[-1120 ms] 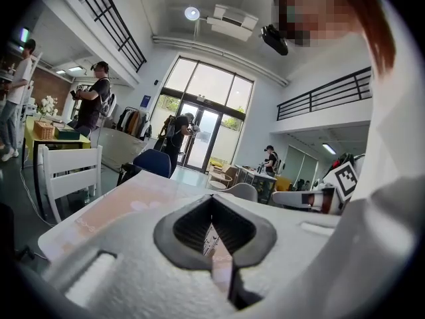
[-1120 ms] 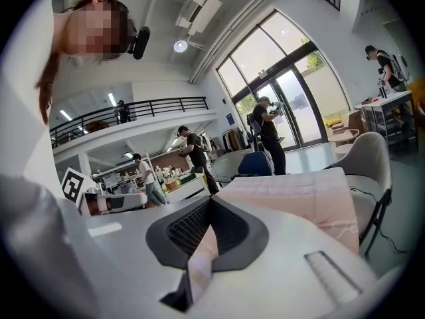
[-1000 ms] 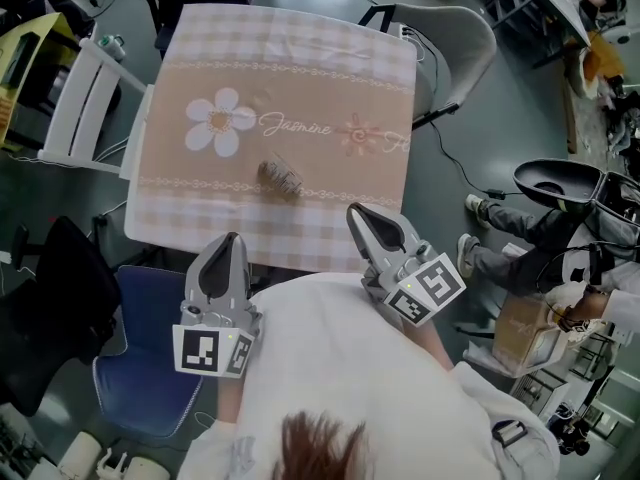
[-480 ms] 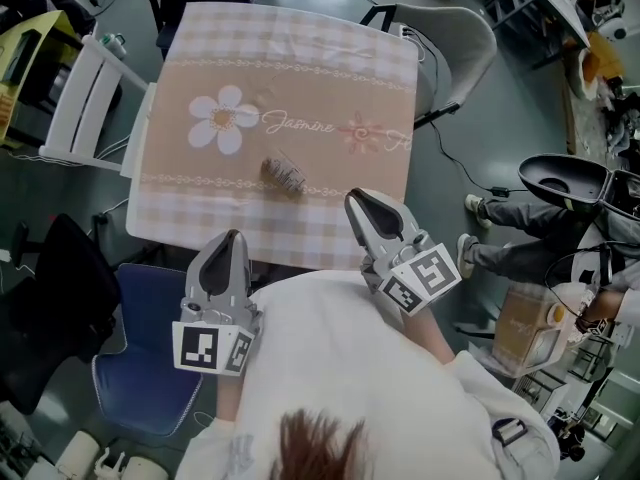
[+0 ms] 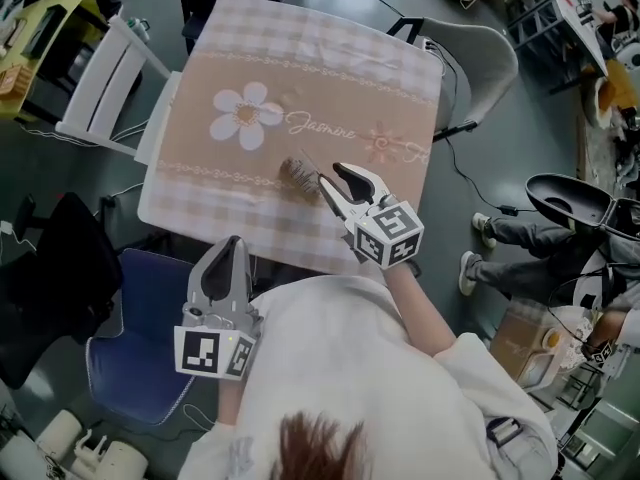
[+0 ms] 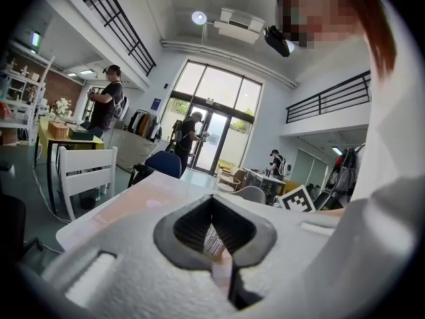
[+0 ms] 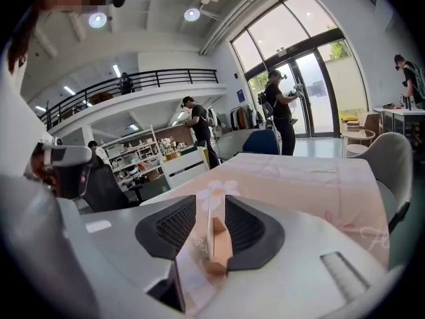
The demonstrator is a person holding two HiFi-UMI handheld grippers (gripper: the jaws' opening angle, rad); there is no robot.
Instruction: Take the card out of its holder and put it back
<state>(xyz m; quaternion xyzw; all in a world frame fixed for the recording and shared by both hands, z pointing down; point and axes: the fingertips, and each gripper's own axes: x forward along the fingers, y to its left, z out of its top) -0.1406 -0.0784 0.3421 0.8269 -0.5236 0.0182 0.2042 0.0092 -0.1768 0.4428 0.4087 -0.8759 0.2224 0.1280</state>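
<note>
My right jaws (image 5: 330, 174) have just been opening wide, empty, lined up on the card holder (image 5: 297, 175) by the counter's (image 5: 330, 78) near edge for the grab; left jaws (image 5: 230, 244) closed, idle.

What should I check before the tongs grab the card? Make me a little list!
1. Are the right tongs open: ok, their jaws have just been opening.
2. Is the holder between those jaws: ok, a thin upright edge stands there in the right gripper view.
3. Do the pads squeeze it: not ok, the jaws stand wide.
4. Are the left tongs ready to steady the holder: not ok, they are shut and back by the table's near edge.
5. Is the cloth flat: ok.
6. Is the card inside the holder: cannot tell.
</note>
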